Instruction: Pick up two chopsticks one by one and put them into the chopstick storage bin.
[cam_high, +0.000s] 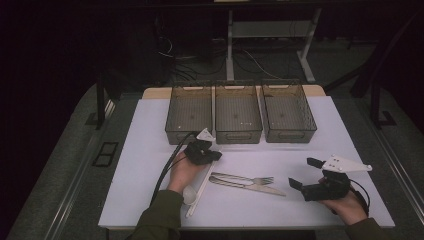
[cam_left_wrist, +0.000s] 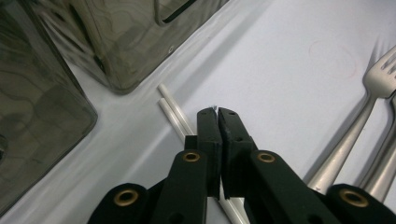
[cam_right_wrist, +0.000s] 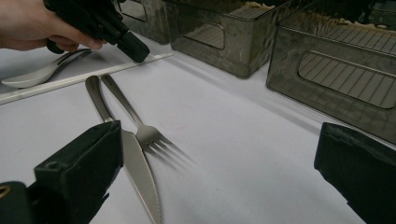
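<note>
A pair of white chopsticks (cam_high: 201, 186) (cam_left_wrist: 172, 108) lies on the white mat, left of a fork (cam_high: 250, 178) (cam_right_wrist: 139, 125) and a knife (cam_high: 252, 187) (cam_right_wrist: 140, 175) that lie side by side. A spoon (cam_high: 190, 194) (cam_right_wrist: 37, 72) rests beside the left wrist. My left gripper (cam_high: 216, 155) (cam_left_wrist: 215, 112) (cam_right_wrist: 138, 52) is shut, its tips down at the far end of the chopsticks; I cannot tell whether they pinch one. My right gripper (cam_high: 303, 172) (cam_right_wrist: 219, 140) stands wide open just right of the knife and fork, nothing between its jaws.
Three dark see-through bins (cam_high: 190, 112) (cam_high: 238, 114) (cam_high: 289, 111) stand in a row at the back of the mat (cam_high: 150, 150). The left gripper is close to the front of the left and middle bins (cam_left_wrist: 116, 46). The table edge runs along the front.
</note>
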